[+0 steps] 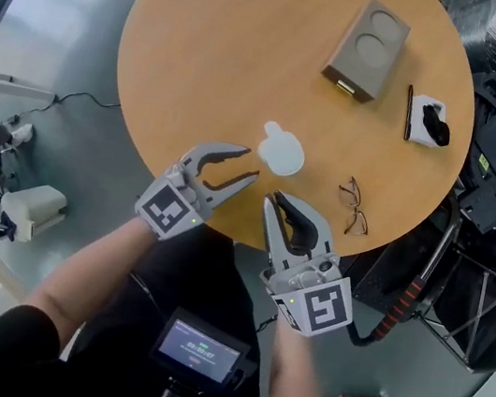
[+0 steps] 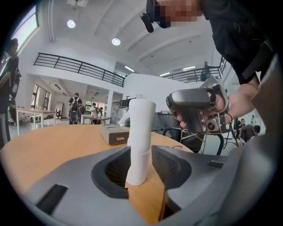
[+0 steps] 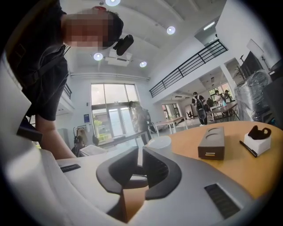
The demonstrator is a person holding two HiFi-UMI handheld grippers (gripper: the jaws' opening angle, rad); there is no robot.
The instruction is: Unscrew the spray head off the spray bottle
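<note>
Grey fingers (image 2: 177,165) of the left gripper (image 1: 250,164) stand apart, and the white plastic spray bottle (image 1: 281,154) rises upright just beyond their tips. In the left gripper view the bottle lines up with the gap between them, and neither pad presses on it. Fingers (image 3: 159,170) of the right gripper (image 1: 276,200) are drawn almost together, leaving only a thin slit with nothing in it. Their tips point at the same bottle from its near side, close to it but not touching. Both sets of fingertips reach over the near edge of the round light-wood table (image 1: 238,39), one to each side of the bottle. Past the bottle, well beyond either pair of tips, lies a flat grey-brown box with two round recesses in its top (image 1: 367,50). Off to the outer side of the right fingers rest thin-rimmed spectacles (image 1: 353,207), and farther out a slim black pen (image 1: 408,112) lies beside a small white block with a black piece on it (image 1: 428,120).
</note>
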